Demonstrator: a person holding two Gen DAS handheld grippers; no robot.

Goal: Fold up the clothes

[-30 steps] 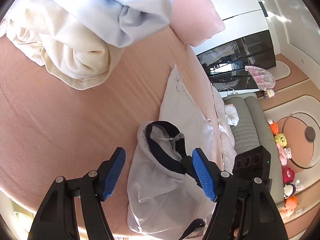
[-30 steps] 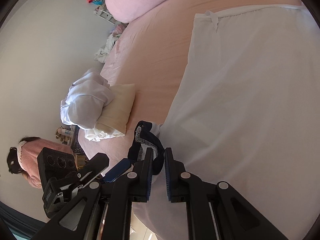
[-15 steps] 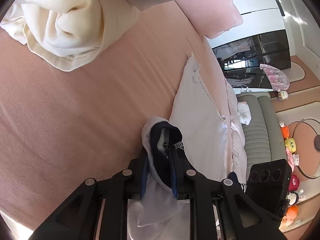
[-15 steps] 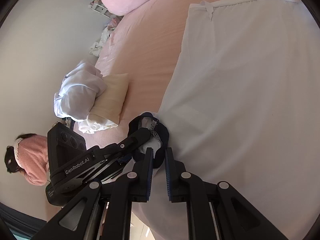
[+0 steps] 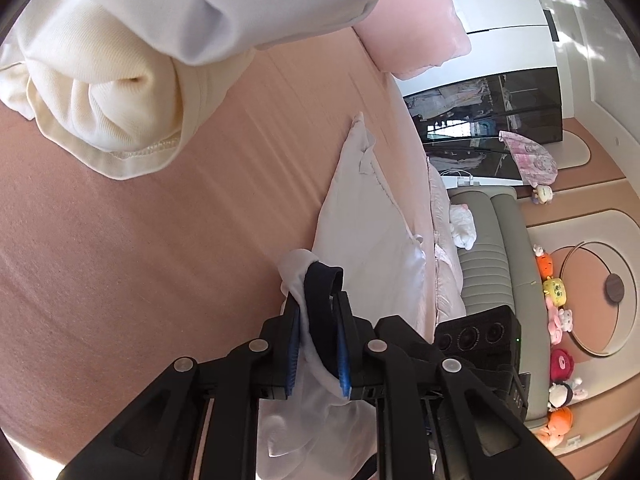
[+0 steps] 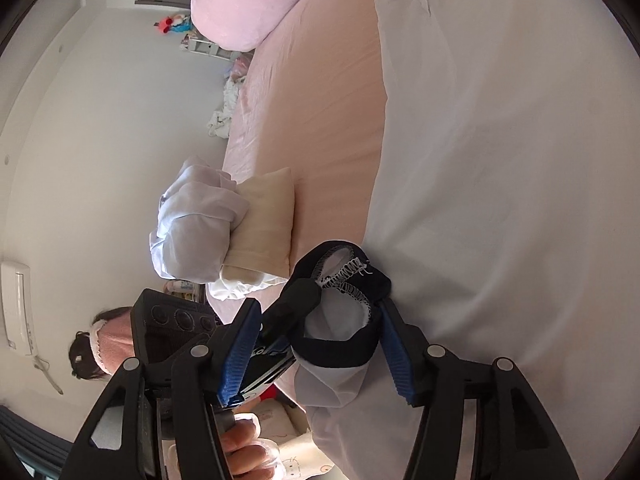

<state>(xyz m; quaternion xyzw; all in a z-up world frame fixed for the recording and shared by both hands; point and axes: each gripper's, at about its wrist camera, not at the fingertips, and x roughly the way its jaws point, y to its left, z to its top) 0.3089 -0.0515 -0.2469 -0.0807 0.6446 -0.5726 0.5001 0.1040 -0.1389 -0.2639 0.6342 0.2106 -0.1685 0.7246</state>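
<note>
Left gripper (image 5: 318, 346) pinches the white garment's (image 6: 500, 200) navy-trimmed cuff (image 5: 320, 300); right gripper (image 6: 316, 354) has just been opening around it.

Both grippers meet at the near corner of the garment, which lies spread on the pink bed (image 5: 140, 240). The left jaws are clamped narrow on the cuff, white cloth and dark ribbed band squeezed between the blue pads. The right jaws stand about half wide, the band between them but not pressed on the left-hand side. The garment is thin, smooth and pale, mostly flat, with a zigzag-stitched dark hem. Beyond it from the cuff sits a pile (image 6: 224, 232): a cream ribbed knit folded square, with a crumpled white piece on top. I'd judge folding here barely begun: sleeve gathered, body still open.
</note>
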